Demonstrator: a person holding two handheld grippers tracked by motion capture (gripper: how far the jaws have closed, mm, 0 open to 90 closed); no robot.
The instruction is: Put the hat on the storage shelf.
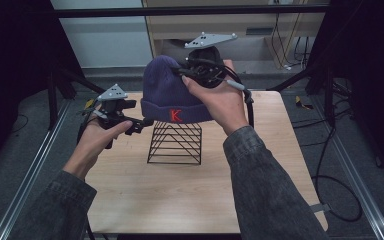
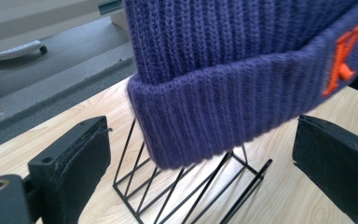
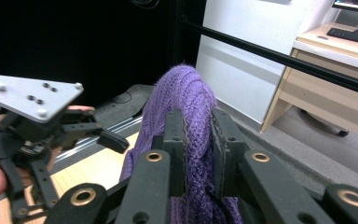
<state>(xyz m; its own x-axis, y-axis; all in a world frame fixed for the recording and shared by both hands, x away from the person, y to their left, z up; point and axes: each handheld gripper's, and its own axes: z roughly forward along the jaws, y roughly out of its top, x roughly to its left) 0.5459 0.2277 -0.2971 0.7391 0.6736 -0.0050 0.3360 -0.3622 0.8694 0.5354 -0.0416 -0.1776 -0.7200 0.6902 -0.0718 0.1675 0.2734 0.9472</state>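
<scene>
A purple knit beanie [image 1: 167,90] with a red K on its cuff sits on a black wire stand [image 1: 175,143] in the middle of the table. My right gripper [image 1: 182,72] is shut on a fold of knit at the beanie's crown [image 3: 186,93], its pads [image 3: 179,154] pinching the fabric from both sides. My left gripper [image 1: 147,121] stands open at the beanie's left cuff edge. In the left gripper view the cuff [image 2: 223,107] hangs between the wide-apart jaws without touching either pad [image 2: 81,172].
The light wooden table [image 1: 190,190] has free room in front of and beside the stand. Dark frame rails [image 1: 45,155] run along both sides. A desk and cables [image 1: 290,45] stand beyond the far edge.
</scene>
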